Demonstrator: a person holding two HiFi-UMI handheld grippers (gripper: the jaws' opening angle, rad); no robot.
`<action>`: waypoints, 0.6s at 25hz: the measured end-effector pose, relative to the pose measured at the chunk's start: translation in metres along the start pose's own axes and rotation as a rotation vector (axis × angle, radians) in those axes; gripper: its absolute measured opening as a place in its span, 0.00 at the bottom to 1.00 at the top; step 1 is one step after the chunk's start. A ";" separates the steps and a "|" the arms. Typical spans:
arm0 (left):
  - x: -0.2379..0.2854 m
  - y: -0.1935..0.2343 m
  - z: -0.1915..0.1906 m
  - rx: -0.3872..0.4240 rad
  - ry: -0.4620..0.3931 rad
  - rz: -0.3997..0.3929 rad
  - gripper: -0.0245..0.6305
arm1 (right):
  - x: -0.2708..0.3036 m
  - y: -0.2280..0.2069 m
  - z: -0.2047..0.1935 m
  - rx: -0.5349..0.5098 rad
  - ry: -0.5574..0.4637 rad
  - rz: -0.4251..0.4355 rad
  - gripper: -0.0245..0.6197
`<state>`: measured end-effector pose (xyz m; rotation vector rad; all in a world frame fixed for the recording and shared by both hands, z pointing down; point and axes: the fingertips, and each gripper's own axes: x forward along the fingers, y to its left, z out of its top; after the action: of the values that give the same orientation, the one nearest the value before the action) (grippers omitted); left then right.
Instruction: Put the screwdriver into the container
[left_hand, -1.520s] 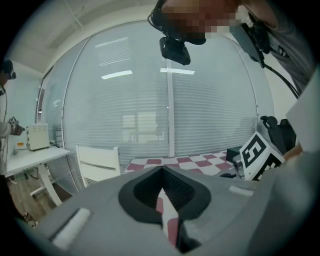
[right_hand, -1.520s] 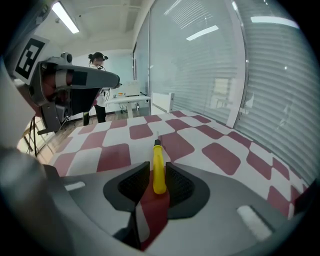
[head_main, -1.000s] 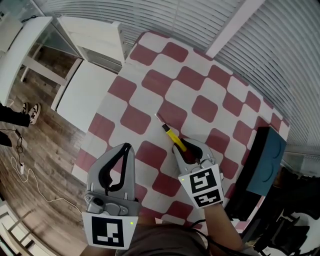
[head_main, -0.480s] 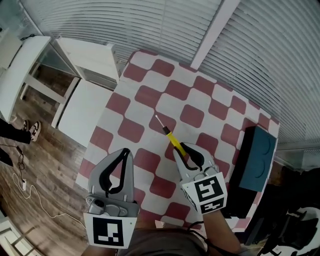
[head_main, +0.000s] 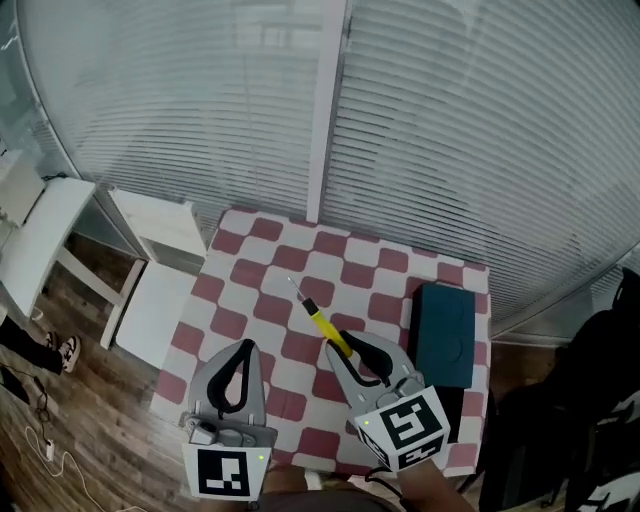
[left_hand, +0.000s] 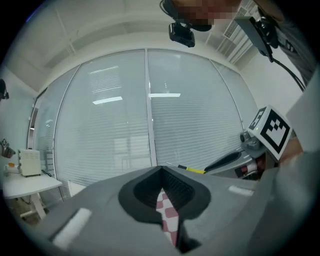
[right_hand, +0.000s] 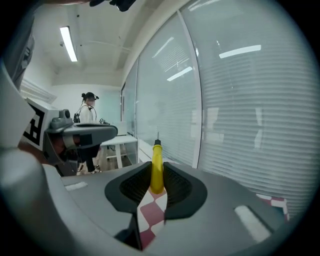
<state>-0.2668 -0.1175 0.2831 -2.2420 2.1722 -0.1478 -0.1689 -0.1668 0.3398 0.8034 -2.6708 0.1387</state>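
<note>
A screwdriver (head_main: 322, 321) with a yellow handle and thin metal tip is held in the air above the red-and-white checked table (head_main: 350, 265). My right gripper (head_main: 345, 348) is shut on its handle, and the tip points away to the far left. In the right gripper view the yellow handle (right_hand: 156, 170) sits clamped between the dark pads. A dark teal container (head_main: 445, 335) rests on the table's right side, just right of that gripper. My left gripper (head_main: 240, 350) hovers over the near left part of the table, shut and holding nothing; its jaws (left_hand: 162, 175) meet at the tip.
White benches (head_main: 150, 300) stand left of the table on a wooden floor. A glass wall with blinds (head_main: 330, 110) runs behind the table. A black bag (head_main: 590, 400) lies at the right. A person (right_hand: 89, 112) stands far off in the right gripper view.
The screwdriver has risen off the table in my right gripper. The head view has pulled back and up, so the whole table and the container now show.
</note>
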 end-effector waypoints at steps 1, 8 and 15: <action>0.000 -0.009 0.008 -0.001 -0.024 -0.009 0.04 | -0.012 -0.002 0.009 -0.007 -0.021 -0.009 0.19; -0.010 -0.075 0.057 0.032 -0.122 -0.082 0.04 | -0.097 -0.016 0.048 -0.061 -0.126 -0.081 0.19; -0.016 -0.137 0.082 0.041 -0.163 -0.183 0.04 | -0.160 -0.038 0.043 -0.050 -0.154 -0.175 0.19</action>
<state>-0.1241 -0.1015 0.2115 -2.3372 1.8673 -0.0111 -0.0361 -0.1245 0.2425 1.0654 -2.7169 -0.0349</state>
